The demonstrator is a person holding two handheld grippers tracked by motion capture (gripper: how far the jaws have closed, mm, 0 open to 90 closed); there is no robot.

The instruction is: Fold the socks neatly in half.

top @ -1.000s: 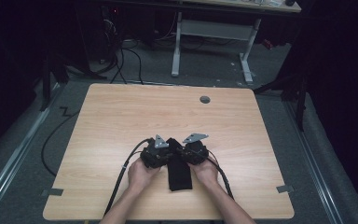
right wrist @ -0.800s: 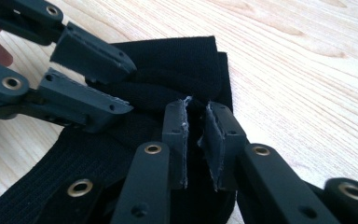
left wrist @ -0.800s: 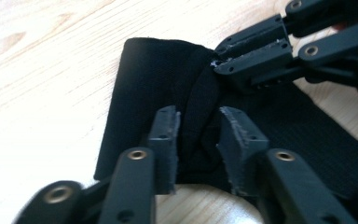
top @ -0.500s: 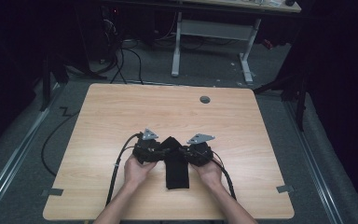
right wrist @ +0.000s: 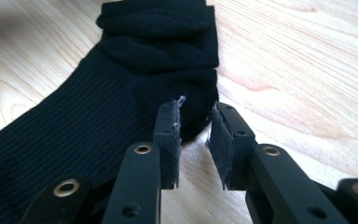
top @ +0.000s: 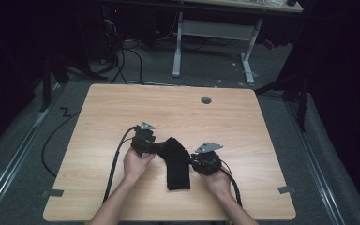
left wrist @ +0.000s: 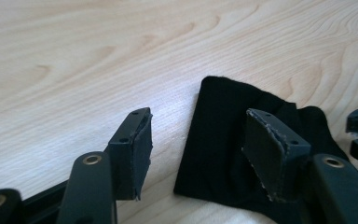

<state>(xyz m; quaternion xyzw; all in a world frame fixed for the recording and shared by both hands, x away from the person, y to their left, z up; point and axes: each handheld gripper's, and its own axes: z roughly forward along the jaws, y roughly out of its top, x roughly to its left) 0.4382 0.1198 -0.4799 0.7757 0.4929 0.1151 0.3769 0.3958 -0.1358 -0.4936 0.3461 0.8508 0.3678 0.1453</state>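
Observation:
A black sock (top: 176, 164) lies bent on the wooden table (top: 168, 112), its upper end toward my left gripper (top: 161, 146). In the left gripper view that gripper (left wrist: 200, 144) stands open, its jaws just widened, with the sock's edge (left wrist: 223, 135) lying between the pads untouched. My right gripper (top: 193, 161) sits at the sock's right side. Its jaws (right wrist: 195, 140) have just parted a little, leaving a narrow gap. The ribbed sock (right wrist: 121, 93) lies just beyond the tips, not pinched.
A grey grommet (top: 206, 100) sits near the table's far edge. Black cables (top: 115, 164) trail from both grippers toward the front edge. Tape marks (top: 286, 190) sit at the front corners. Bare wood surrounds the sock.
The two hands have drawn apart: the left gripper went left and away, the right gripper went right and toward the front edge. The sock now lies bent between them.

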